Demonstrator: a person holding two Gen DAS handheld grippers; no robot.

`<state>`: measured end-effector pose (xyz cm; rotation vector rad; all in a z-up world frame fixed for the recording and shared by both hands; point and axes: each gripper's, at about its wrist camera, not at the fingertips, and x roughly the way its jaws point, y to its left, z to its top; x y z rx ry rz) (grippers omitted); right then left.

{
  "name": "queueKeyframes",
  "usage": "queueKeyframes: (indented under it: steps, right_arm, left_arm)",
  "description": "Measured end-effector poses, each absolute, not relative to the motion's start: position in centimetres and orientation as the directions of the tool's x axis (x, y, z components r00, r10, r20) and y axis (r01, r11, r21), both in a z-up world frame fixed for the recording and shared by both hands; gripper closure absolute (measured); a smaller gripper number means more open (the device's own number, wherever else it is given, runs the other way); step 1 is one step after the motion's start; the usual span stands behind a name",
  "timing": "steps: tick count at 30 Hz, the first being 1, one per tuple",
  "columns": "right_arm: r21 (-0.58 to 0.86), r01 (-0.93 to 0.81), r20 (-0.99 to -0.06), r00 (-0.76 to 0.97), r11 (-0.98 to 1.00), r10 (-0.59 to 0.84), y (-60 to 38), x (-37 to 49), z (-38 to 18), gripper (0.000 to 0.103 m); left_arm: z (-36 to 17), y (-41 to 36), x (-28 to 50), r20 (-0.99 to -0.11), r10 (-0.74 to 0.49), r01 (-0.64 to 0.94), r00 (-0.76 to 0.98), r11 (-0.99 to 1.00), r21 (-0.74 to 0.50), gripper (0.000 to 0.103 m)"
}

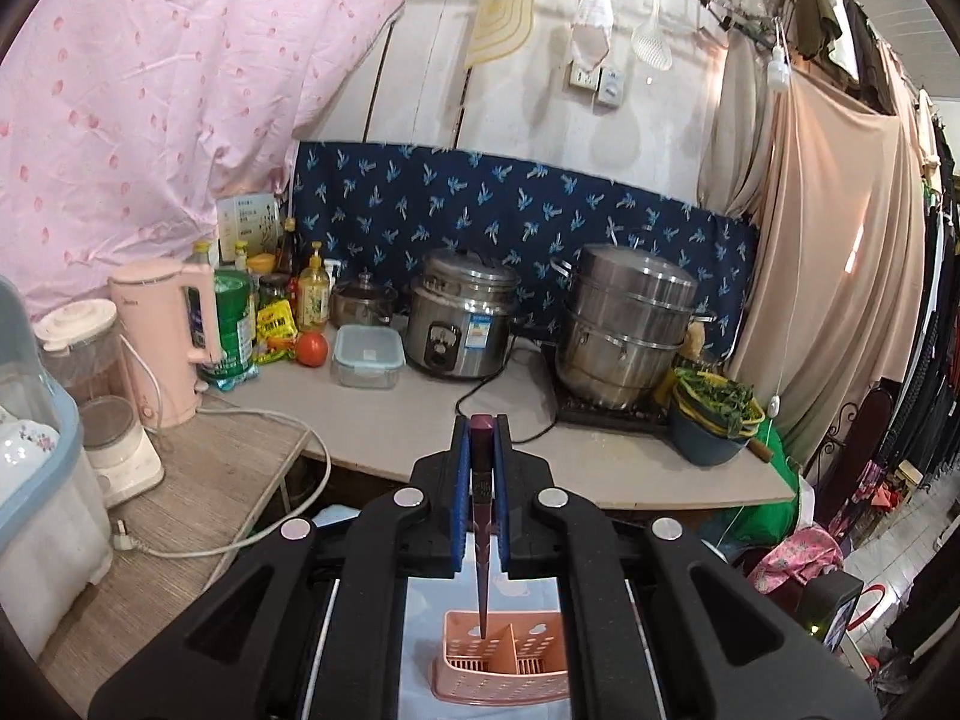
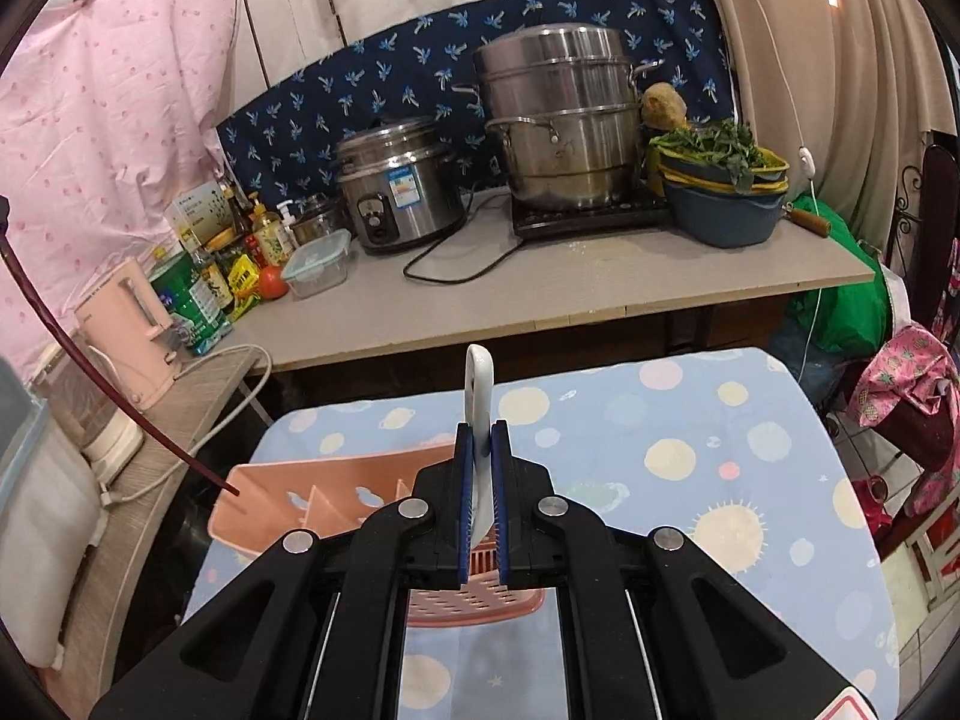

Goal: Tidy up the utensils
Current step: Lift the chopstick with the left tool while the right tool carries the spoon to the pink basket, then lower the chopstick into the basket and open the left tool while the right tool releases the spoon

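- Cluttered kitchen corner; a grey counter (image 2: 540,294) runs behind the small table (image 2: 690,450) with the planet-print cloth.
- One pink utensil basket (image 2: 336,498) stands at that table's left edge; the cloth to the basket's right lies open.
- Left gripper (image 1: 482,420) is clamped on one dark red chopstick (image 1: 482,540), tip hanging above the basket.
- Right gripper (image 2: 482,426) pinches one white spoon (image 2: 480,402), upright, over the basket's right end.

Each hand-held tool (image 1: 482,438) (image 2: 482,444) is matte black plastic, with angular linkage arms, round silver pivot screws and ridged blue pads (image 1: 461,480) lining its fingers.
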<state>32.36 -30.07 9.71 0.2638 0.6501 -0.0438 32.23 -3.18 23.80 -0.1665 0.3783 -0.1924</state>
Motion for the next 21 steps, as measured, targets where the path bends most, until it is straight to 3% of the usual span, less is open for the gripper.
queueKeyframes:
  steps: [14,16,21]
  right_arm:
    - [0.223,0.124,-0.664,0.746,0.967,0.057,-29.3,34.2,5.3,0.095]
    - [0.22,0.125,-0.658,0.751,0.968,0.053,-29.4,34.0,5.3,0.094]
    - [0.227,0.121,-0.644,0.763,0.966,0.056,-29.6,32.5,6.2,0.094]
  left_arm:
    - [16.6,-3.9,35.3,-0.493,-0.218,0.14,0.842,0.972,-0.191,0.094]
    - [16.4,-3.7,35.2,-0.498,-0.215,0.134,0.84,0.972,-0.193,0.084]
    - [16.3,-3.2,34.1,-0.499,-0.2,0.122,0.843,0.975,-0.185,0.073]
